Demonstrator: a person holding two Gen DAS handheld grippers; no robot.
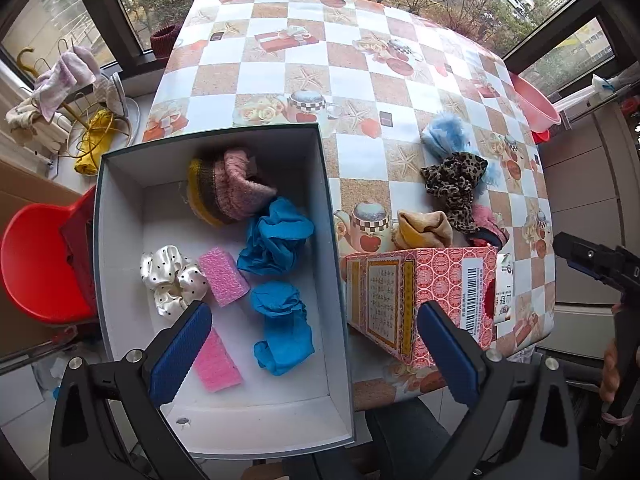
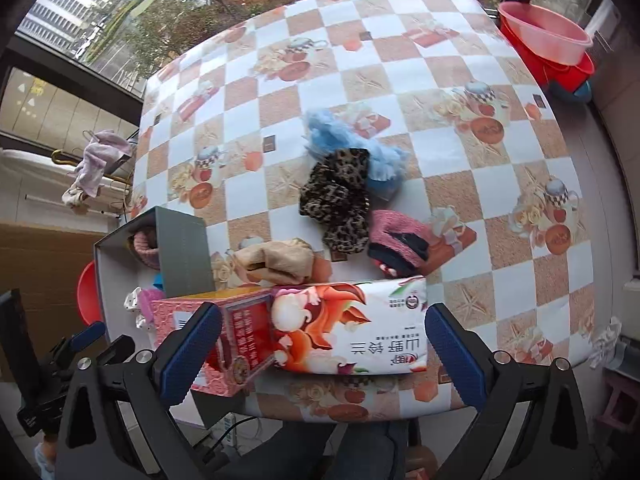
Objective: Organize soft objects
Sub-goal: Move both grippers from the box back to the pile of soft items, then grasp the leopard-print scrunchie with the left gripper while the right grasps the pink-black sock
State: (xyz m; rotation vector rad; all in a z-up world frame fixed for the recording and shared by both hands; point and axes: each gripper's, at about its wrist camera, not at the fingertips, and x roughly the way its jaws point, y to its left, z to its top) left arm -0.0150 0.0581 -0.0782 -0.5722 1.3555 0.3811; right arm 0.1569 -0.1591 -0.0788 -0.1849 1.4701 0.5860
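An open grey box (image 1: 324, 208) on the table's left holds a pink-and-yellow knit item (image 1: 228, 190), two blue cloths (image 1: 276, 236), a white dotted scrunchie (image 1: 172, 278) and two pink sponges (image 1: 224, 276). My left gripper (image 1: 314, 352) is open and empty above the box's near end. On the table lie a leopard scrunchie (image 2: 340, 196), a light blue fluffy item (image 2: 352, 140), a tan cloth (image 2: 276, 262) and a pink-and-black sock (image 2: 400, 244). My right gripper (image 2: 324, 352) is open and empty over a red carton (image 2: 320, 328).
The red carton (image 1: 420, 292) lies at the table's near edge, right of the grey box. A red chair (image 1: 44, 264) stands left of the table. Pink and red basins (image 2: 548, 44) sit at the far right. The checkered tablecloth (image 2: 360, 60) covers the table.
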